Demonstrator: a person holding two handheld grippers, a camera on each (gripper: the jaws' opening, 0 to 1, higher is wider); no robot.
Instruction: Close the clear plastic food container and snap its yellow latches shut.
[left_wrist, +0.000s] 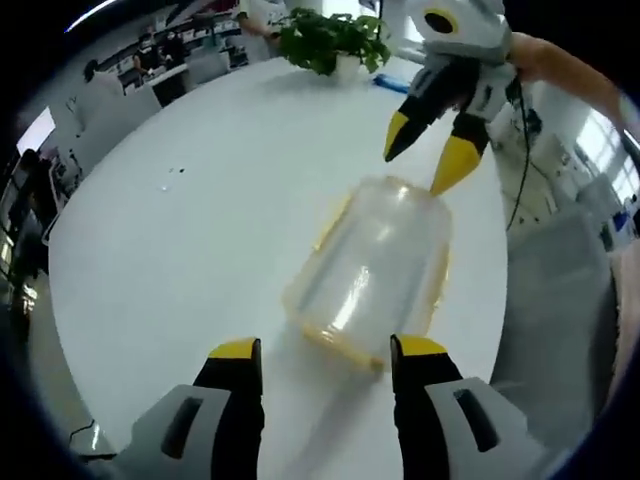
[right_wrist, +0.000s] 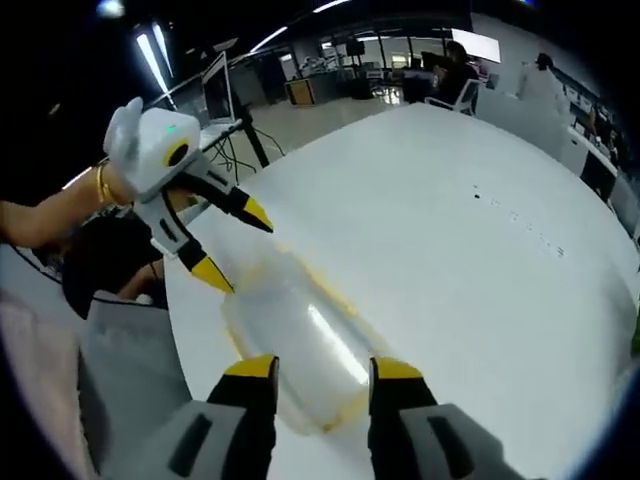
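The clear plastic container rests on the white round table, with yellow trim and latches along its lower rim. My left gripper is open, its yellow-tipped jaws just short of the container's near end. My right gripper hangs open over the far end, one tip almost on the clear wall. In the right gripper view the same container lies between and ahead of my right gripper, while the left gripper stands open at its other end.
A potted green plant stands at the table's far side. A grey chair sits close by the table edge near the container. The person's arm with a gold bracelet holds the left gripper. Office desks and people are behind.
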